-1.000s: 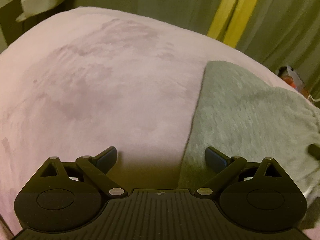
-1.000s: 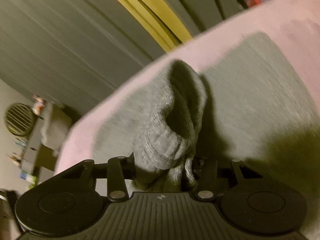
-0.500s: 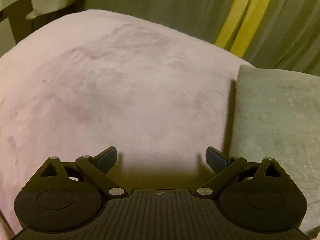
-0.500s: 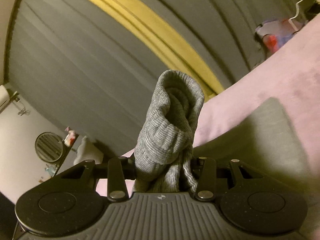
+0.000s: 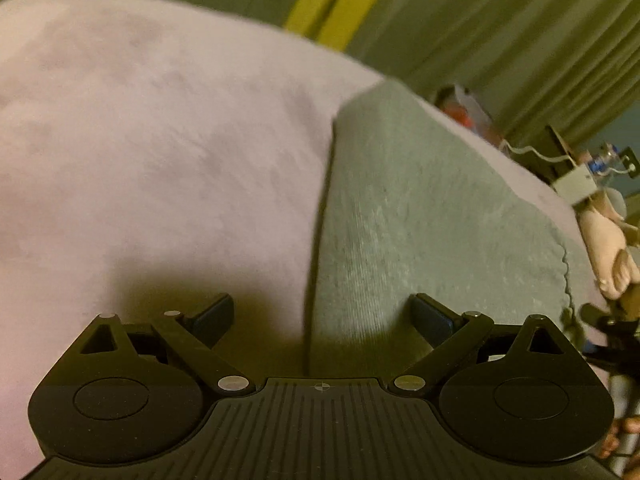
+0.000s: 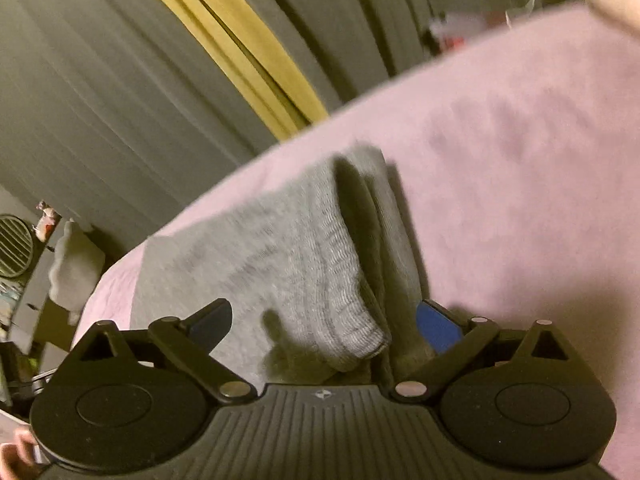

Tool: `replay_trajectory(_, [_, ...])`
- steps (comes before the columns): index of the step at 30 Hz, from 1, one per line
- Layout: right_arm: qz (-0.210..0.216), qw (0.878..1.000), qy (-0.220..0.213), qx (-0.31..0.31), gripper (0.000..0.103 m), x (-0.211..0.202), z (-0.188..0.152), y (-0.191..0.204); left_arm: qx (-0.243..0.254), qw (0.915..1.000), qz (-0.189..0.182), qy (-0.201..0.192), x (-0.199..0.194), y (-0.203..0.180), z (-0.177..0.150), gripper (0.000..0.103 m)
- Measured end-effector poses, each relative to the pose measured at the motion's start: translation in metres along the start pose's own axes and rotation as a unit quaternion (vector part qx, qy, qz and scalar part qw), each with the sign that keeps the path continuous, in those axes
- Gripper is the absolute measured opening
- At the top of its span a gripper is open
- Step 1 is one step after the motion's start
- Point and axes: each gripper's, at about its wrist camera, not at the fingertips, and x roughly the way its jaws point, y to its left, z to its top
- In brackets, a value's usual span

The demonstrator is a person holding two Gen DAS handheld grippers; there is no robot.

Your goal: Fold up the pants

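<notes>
Grey knit pants (image 5: 432,220) lie folded flat on a pink bed cover (image 5: 160,140). My left gripper (image 5: 320,316) is open and empty, low over the pants' left edge. In the right wrist view the pants (image 6: 288,264) lie on the cover with a ribbed cuff (image 6: 352,336) between my fingers. My right gripper (image 6: 324,320) is open, its jaws wide apart on either side of the cuff, not pinching it.
Grey curtains with a yellow stripe (image 5: 332,8) hang behind the bed. Clutter and a person's hand (image 5: 608,248) are at the right past the bed edge. A small fan (image 6: 12,248) and a white object (image 6: 76,272) stand at the left.
My right gripper came down from the lifted position and opened, letting the cuff go onto the pants. My left gripper shifted right, so the pants' edge now lies between its fingers.
</notes>
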Motion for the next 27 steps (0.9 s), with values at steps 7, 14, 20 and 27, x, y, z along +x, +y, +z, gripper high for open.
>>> replay_trajectory(7, [0.06, 0.995, 0.069, 0.05, 0.1, 0.054, 0.021, -0.029, 0.004, 0.9968, -0.078, 0.014, 0.03, 0.0, 0.018, 0.102])
replay_trajectory(14, [0.096, 0.987, 0.104, 0.069, 0.1, 0.075, 0.038, -0.033, 0.114, 0.9891, -0.094, 0.004, 0.052, -0.045, 0.017, 0.085])
replay_trajectory(20, [0.047, 0.994, 0.071, -0.065, 0.072, 0.061, 0.019, 0.0, 0.099, 0.9913, -0.084, -0.022, 0.04, -0.048, 0.017, 0.041])
replay_trajectory(27, [0.073, 0.992, 0.017, -0.103, 0.06, 0.029, 0.031, 0.03, 0.186, 0.9767, -0.067, -0.085, 0.017, -0.091, 0.014, 0.037])
